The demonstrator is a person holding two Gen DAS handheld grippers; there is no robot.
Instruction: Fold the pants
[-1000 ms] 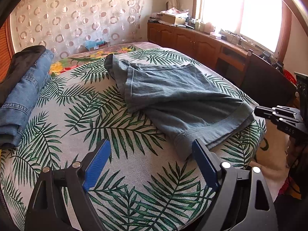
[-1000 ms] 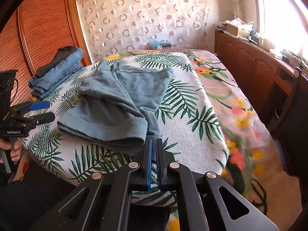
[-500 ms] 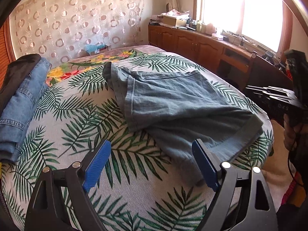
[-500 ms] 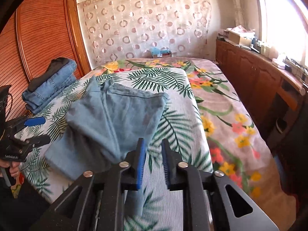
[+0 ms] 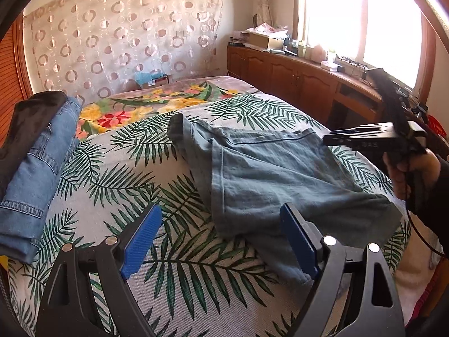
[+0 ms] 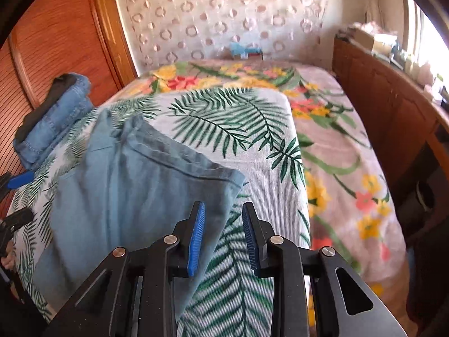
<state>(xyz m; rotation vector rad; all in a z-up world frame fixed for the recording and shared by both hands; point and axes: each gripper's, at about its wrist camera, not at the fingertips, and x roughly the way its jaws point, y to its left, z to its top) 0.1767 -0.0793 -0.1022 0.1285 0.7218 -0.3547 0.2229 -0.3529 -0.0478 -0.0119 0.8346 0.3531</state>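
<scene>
Grey-blue pants (image 5: 266,174) lie folded over on the leaf-print cover (image 5: 118,179) of a bed. My left gripper (image 5: 220,238) stands wide open just above the near hem of the pants, with nothing between its blue pads. Over the right side of the pants, a hand (image 5: 407,168) holds my right gripper (image 5: 336,140). In the right wrist view that right gripper (image 6: 223,236) hovers over the edge of the pants (image 6: 134,191). Its jaws are opening and pinch nothing. The left gripper (image 6: 16,196) shows at the far left there.
A stack of folded blue jeans (image 5: 36,168) with a dark garment on top lies at the cover's left edge. A wooden cabinet (image 5: 294,78) runs along the window wall. A floral sheet (image 6: 336,154) covers the bed's right side, and a wooden wardrobe (image 6: 56,42) stands at left.
My right gripper went from shut to partly open and travelled along the pants toward their far right corner. My left gripper crept forward over the near hem, still open.
</scene>
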